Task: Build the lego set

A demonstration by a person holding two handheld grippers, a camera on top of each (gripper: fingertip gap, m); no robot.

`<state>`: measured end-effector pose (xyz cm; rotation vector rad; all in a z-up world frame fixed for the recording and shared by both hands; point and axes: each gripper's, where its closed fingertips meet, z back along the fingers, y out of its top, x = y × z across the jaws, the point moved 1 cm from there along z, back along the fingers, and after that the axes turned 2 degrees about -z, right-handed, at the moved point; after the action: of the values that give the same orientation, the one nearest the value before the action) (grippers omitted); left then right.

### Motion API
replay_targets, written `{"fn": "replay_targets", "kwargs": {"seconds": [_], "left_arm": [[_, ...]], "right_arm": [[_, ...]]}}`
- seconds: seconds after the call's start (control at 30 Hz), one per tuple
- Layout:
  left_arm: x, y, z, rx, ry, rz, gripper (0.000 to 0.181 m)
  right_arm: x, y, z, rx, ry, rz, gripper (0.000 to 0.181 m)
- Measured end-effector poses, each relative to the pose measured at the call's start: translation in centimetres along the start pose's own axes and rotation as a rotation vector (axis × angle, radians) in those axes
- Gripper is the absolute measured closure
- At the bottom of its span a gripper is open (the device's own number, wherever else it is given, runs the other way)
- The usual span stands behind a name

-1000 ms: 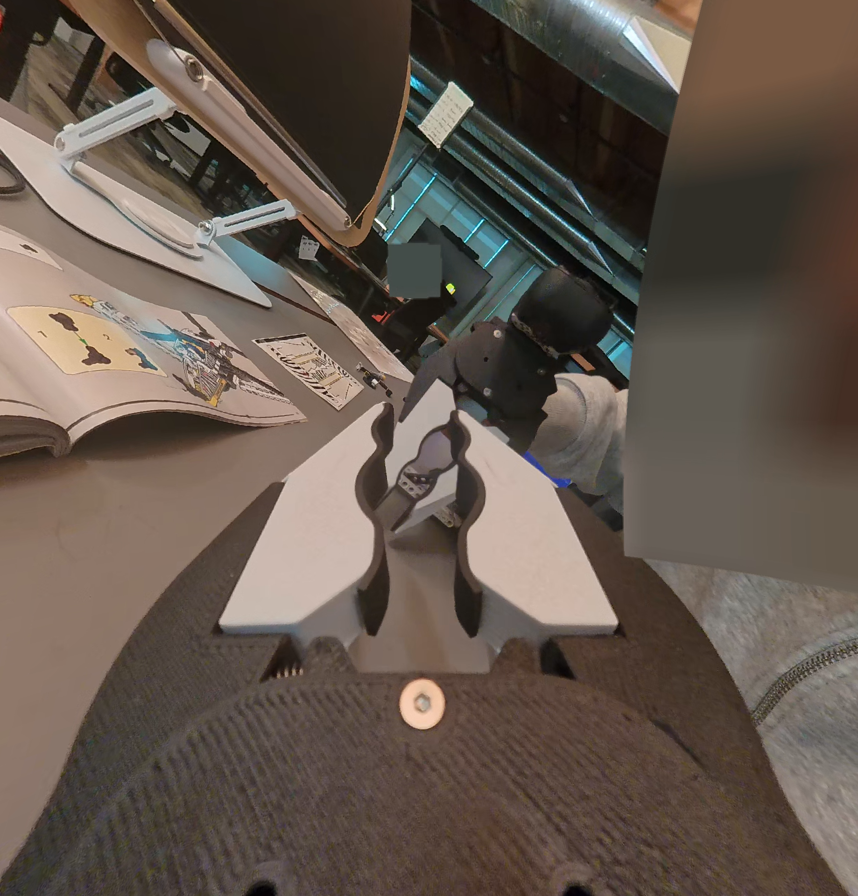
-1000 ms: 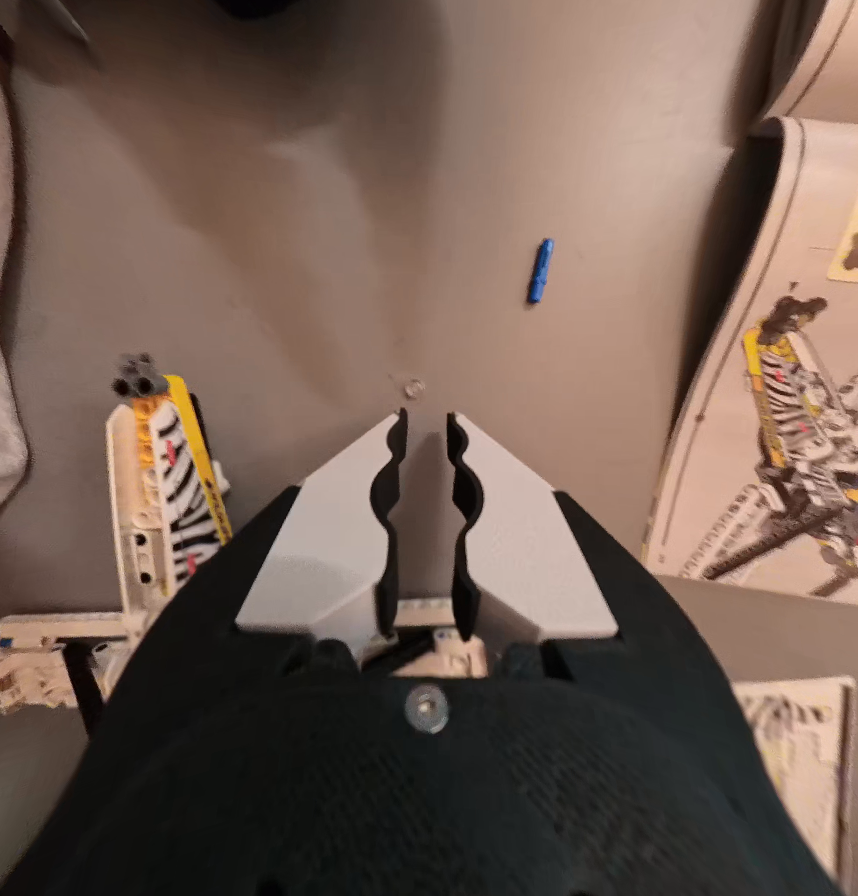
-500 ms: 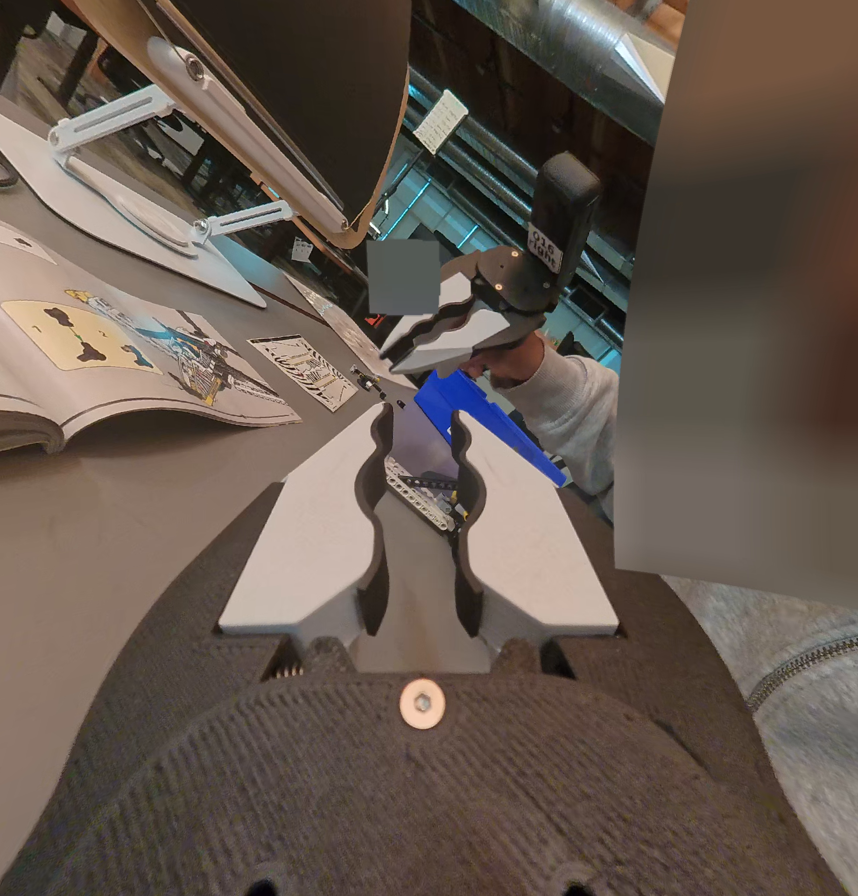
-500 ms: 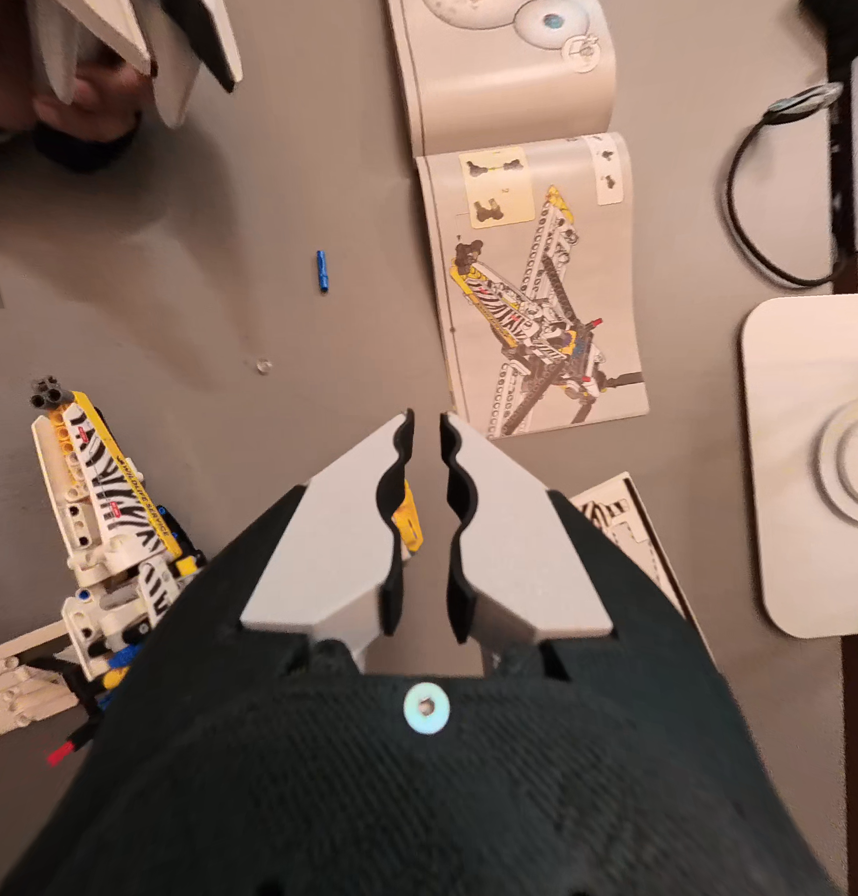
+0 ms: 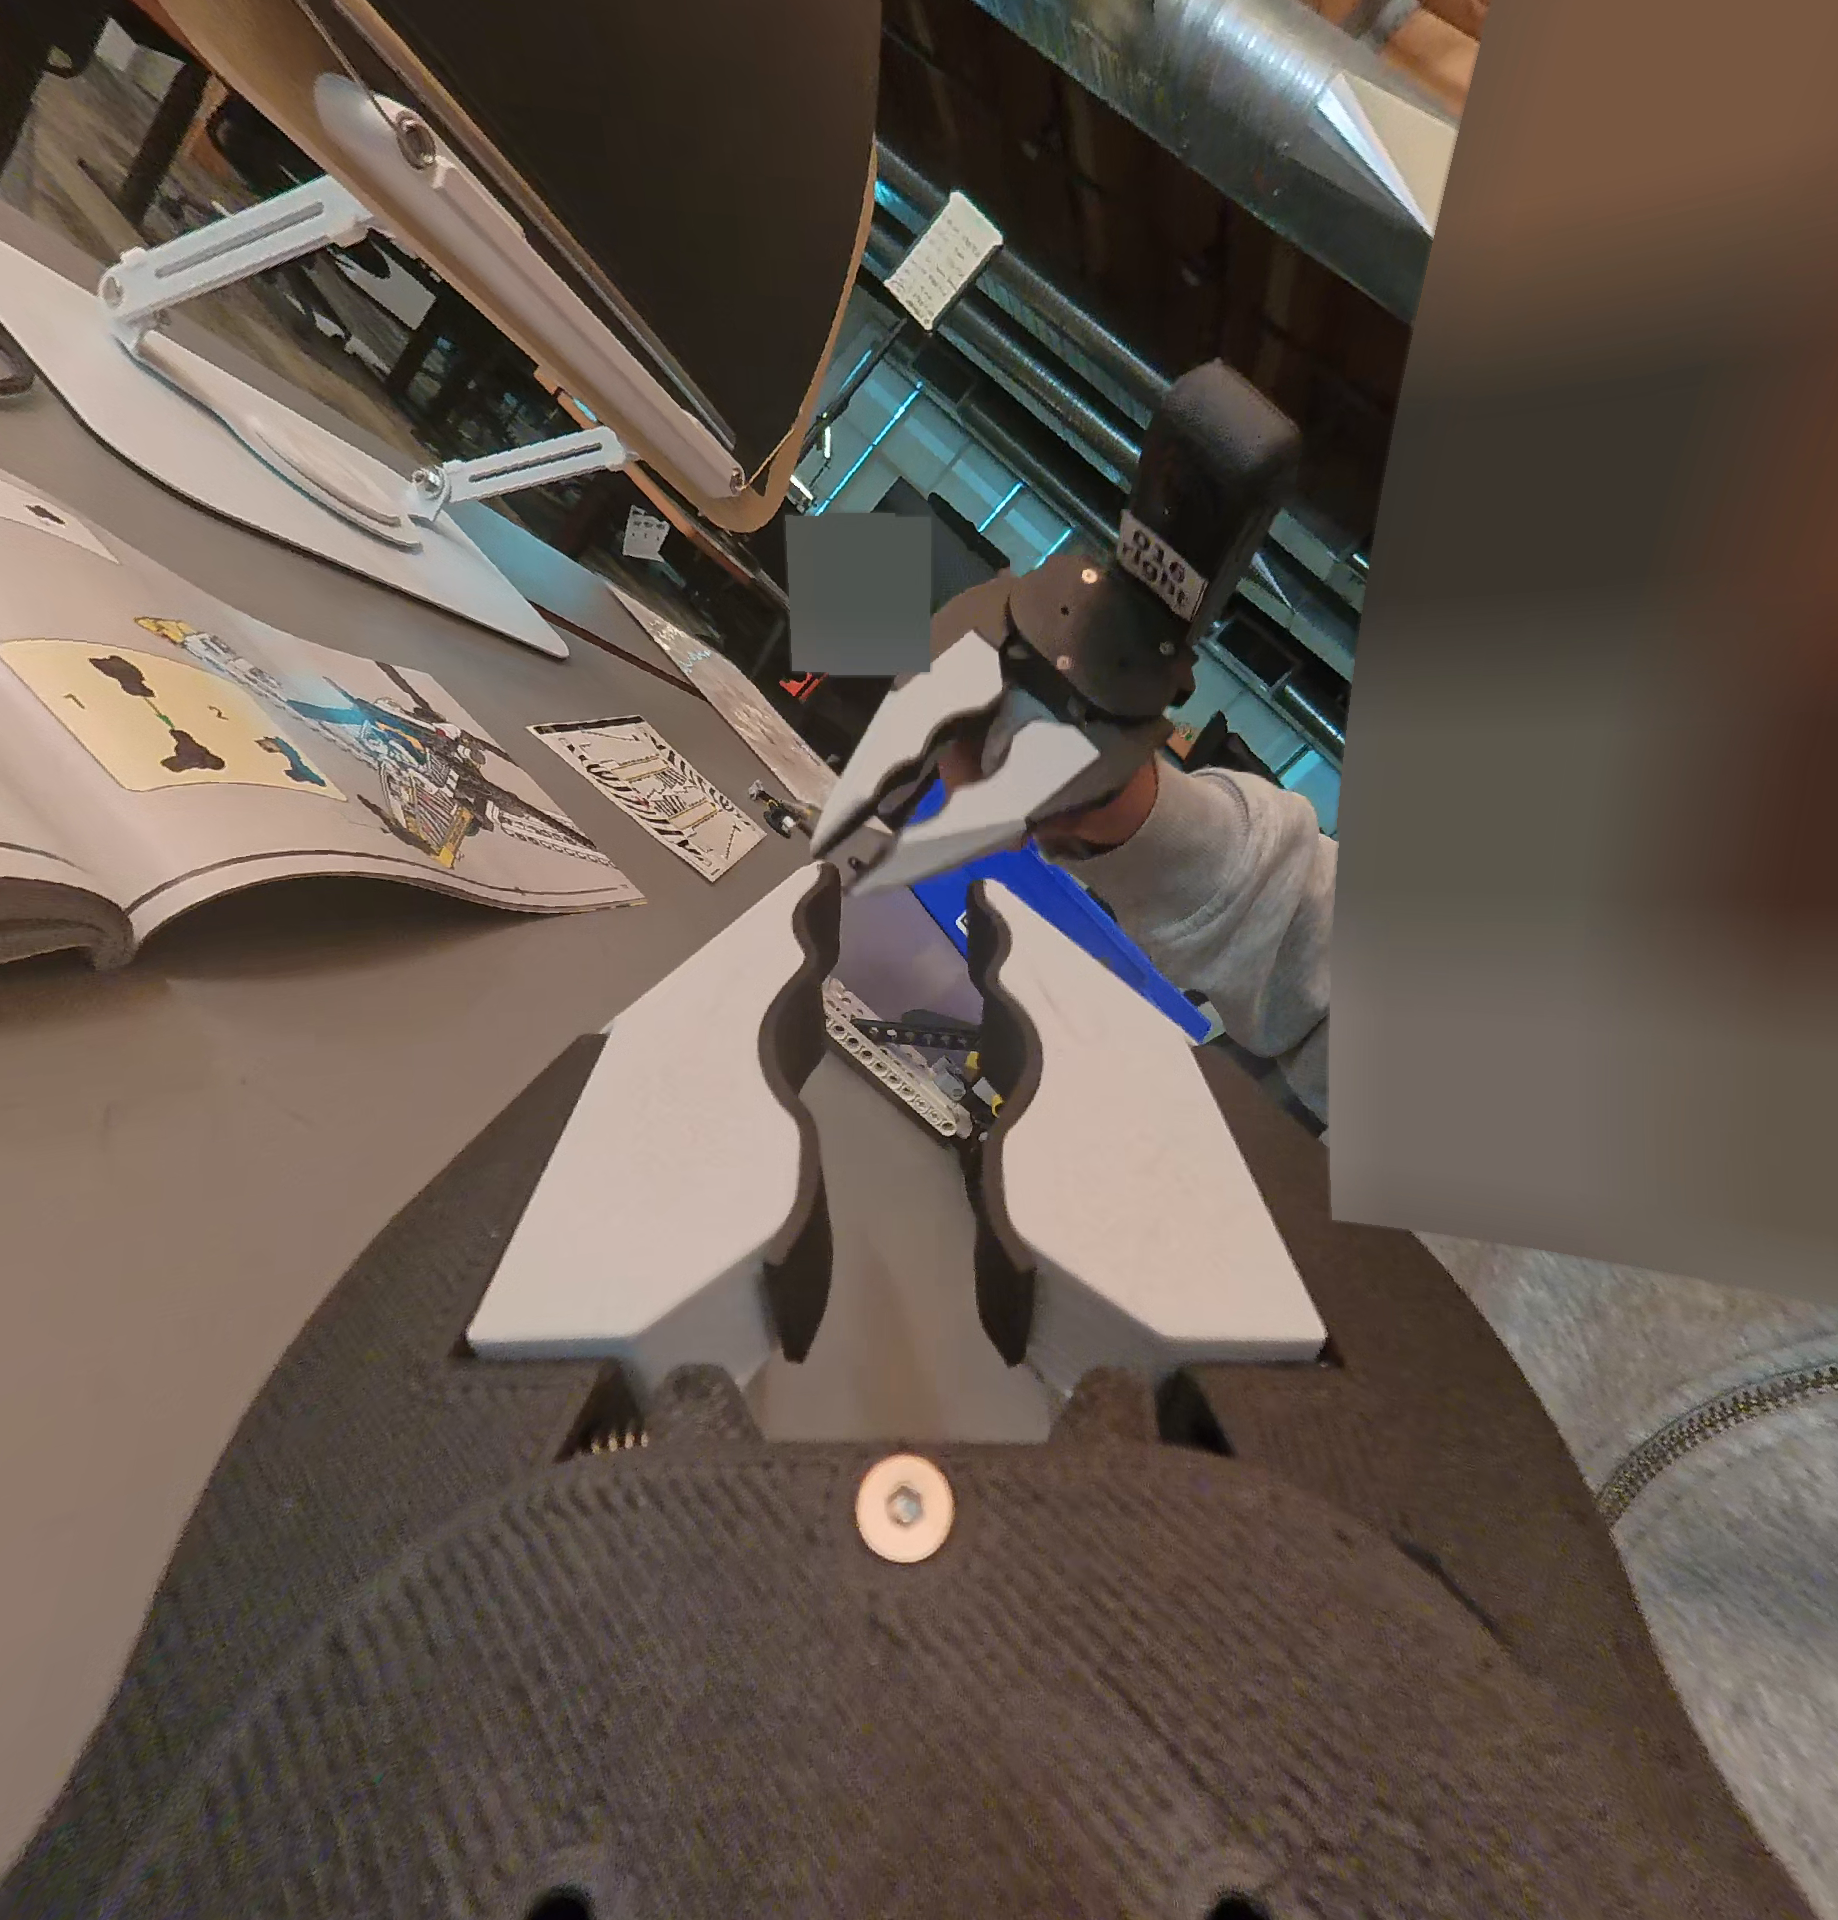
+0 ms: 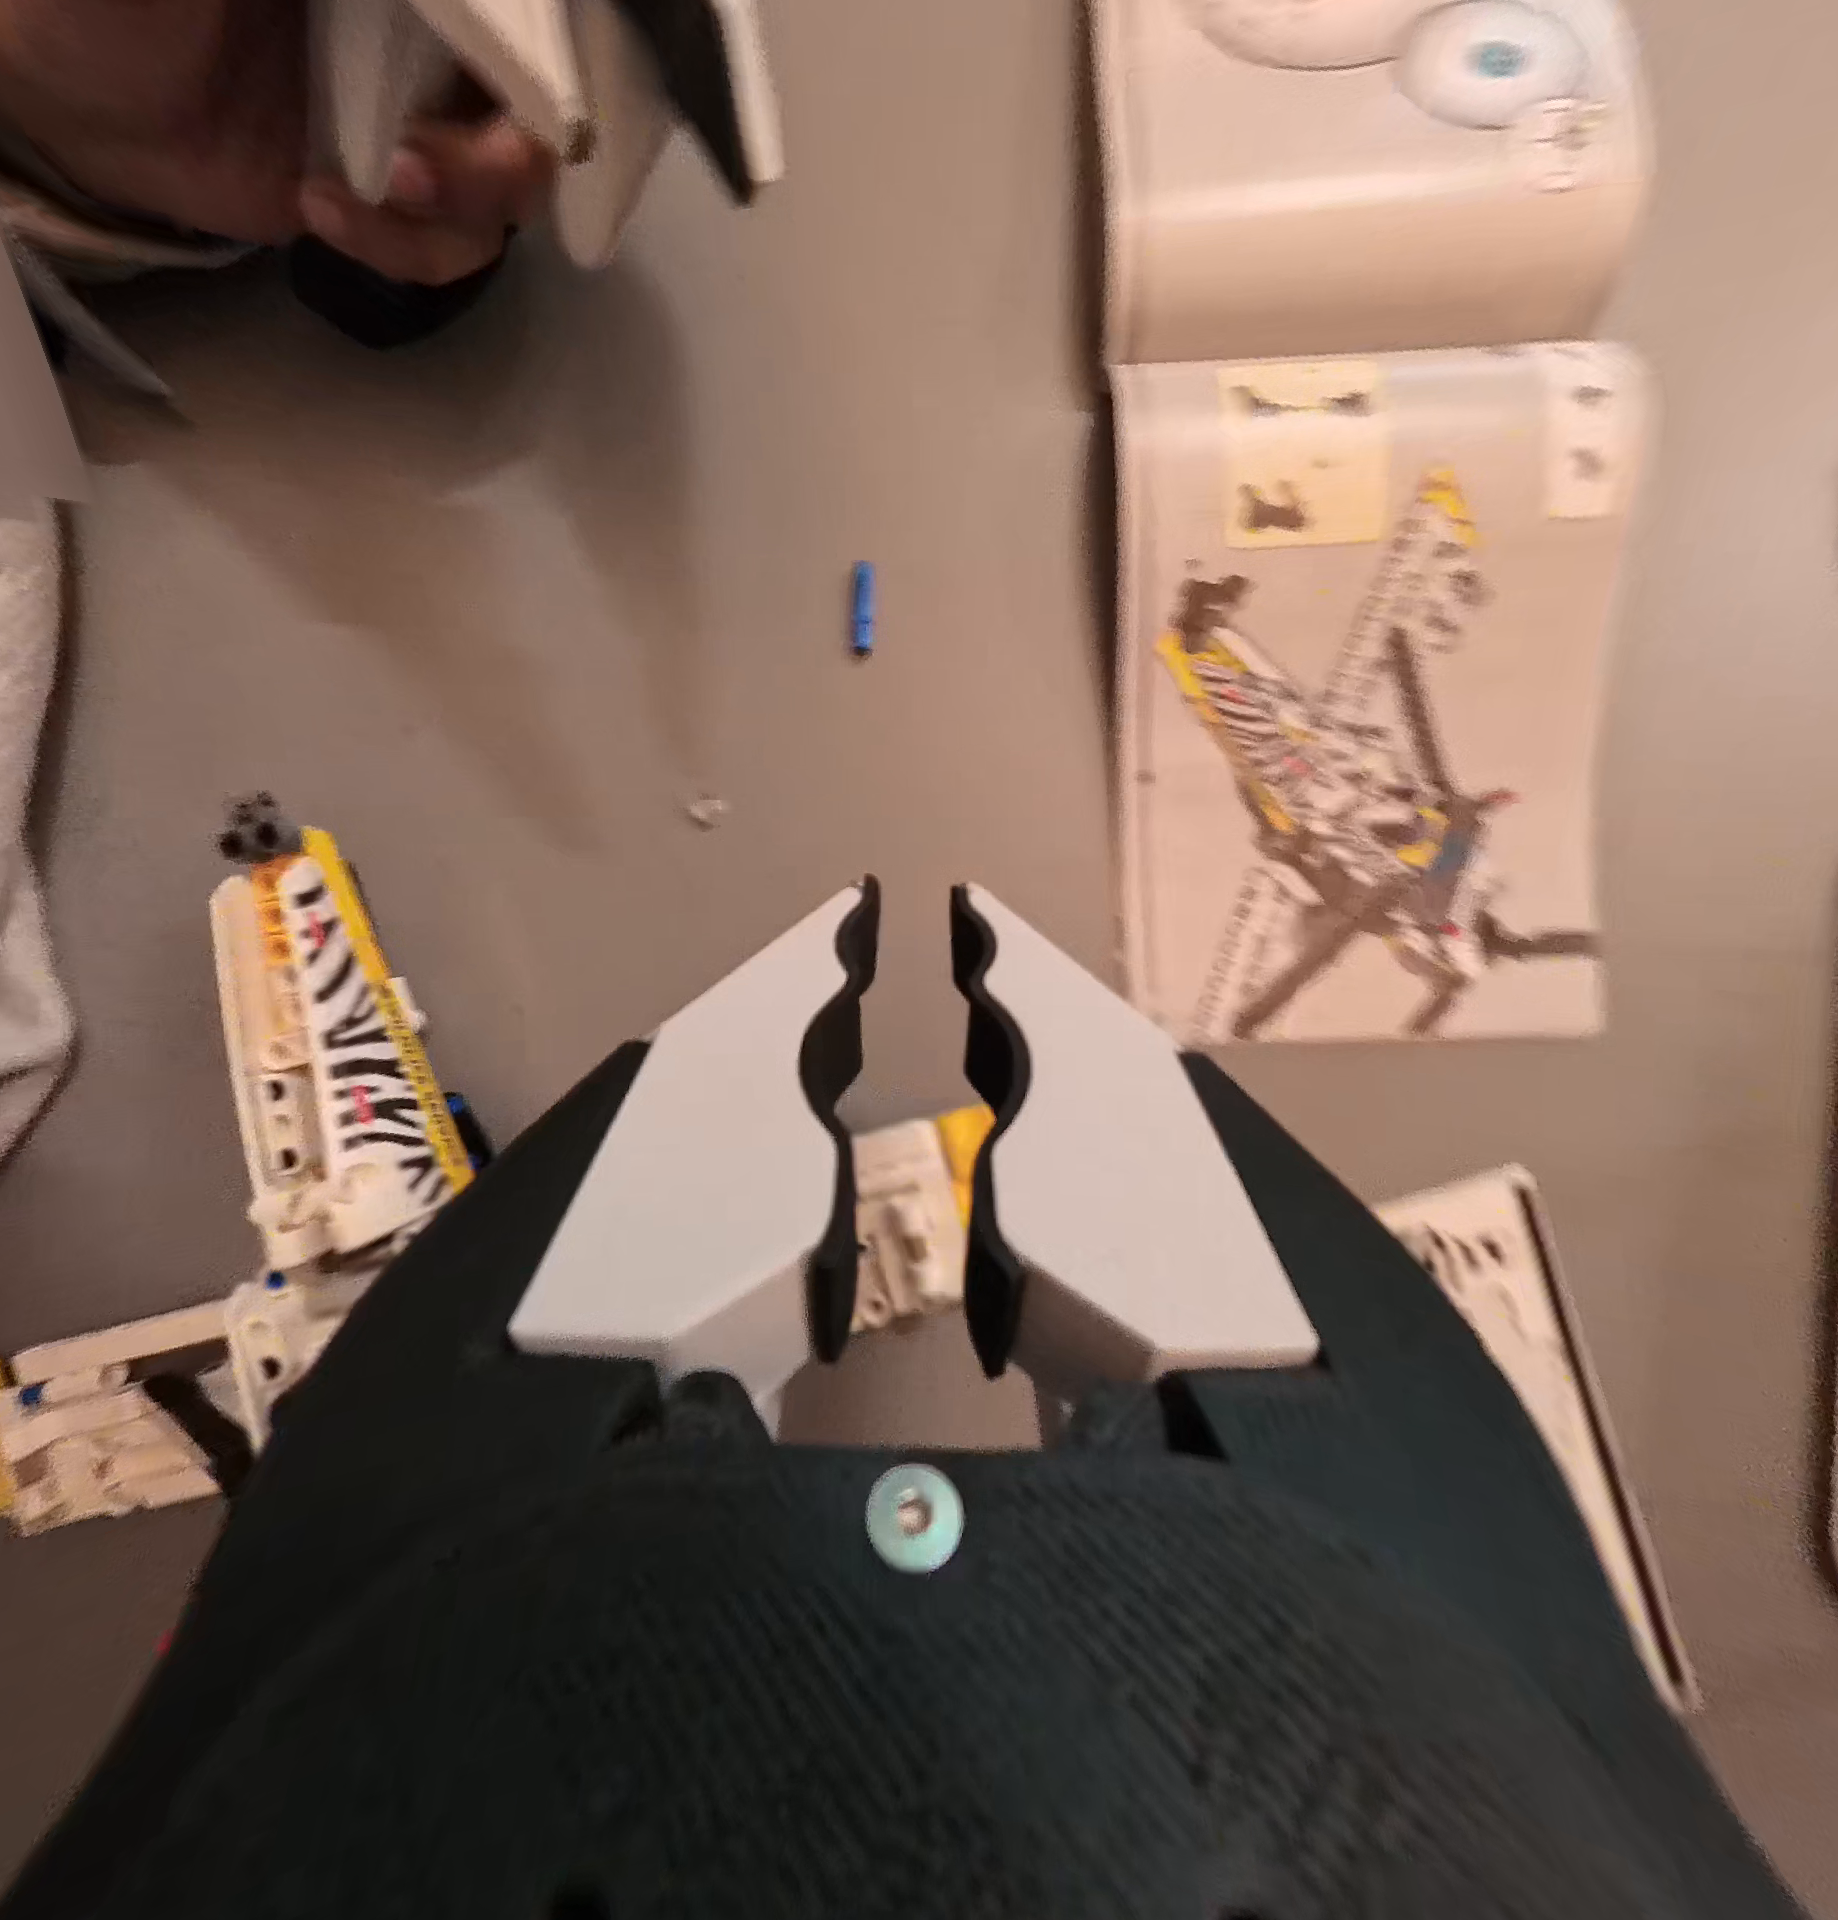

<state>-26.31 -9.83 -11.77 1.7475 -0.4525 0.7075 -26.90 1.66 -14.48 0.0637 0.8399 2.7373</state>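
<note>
In the right wrist view the right gripper covers the middle of the lego model; only a white and yellow bit shows between the fingers, and the model's lower left end runs off the frame edge. The whole view is motion-blurred, so the manual drawings and a tiny clear speck near centre cannot be made out. The left gripper at upper left is smeared and cut by the top edge. In the left wrist view only a strip of beam shows between the fingers, and the manual is cut at the left edge.
</note>
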Motion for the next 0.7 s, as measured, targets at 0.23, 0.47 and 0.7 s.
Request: {"fn": "replay_targets", "kwargs": {"seconds": [0.23,0.47,0.7], "left_arm": [[0.0,0.0,0.0,0.001,-0.001,0.003,0.159],[0.0,0.1,0.1,0.006,-0.002,0.006,0.159],[0.0,0.1,0.2,0.013,-0.012,0.022,0.159]], "right_arm": [[-5.7,-0.7,-4.8,-0.108,0.274,0.124,0.163],[-6.0,-1.2,-7.7,-0.168,0.29,0.197,0.175],[-4.3,-1.6,-6.0,-0.167,0.223,0.177,0.176]]}}
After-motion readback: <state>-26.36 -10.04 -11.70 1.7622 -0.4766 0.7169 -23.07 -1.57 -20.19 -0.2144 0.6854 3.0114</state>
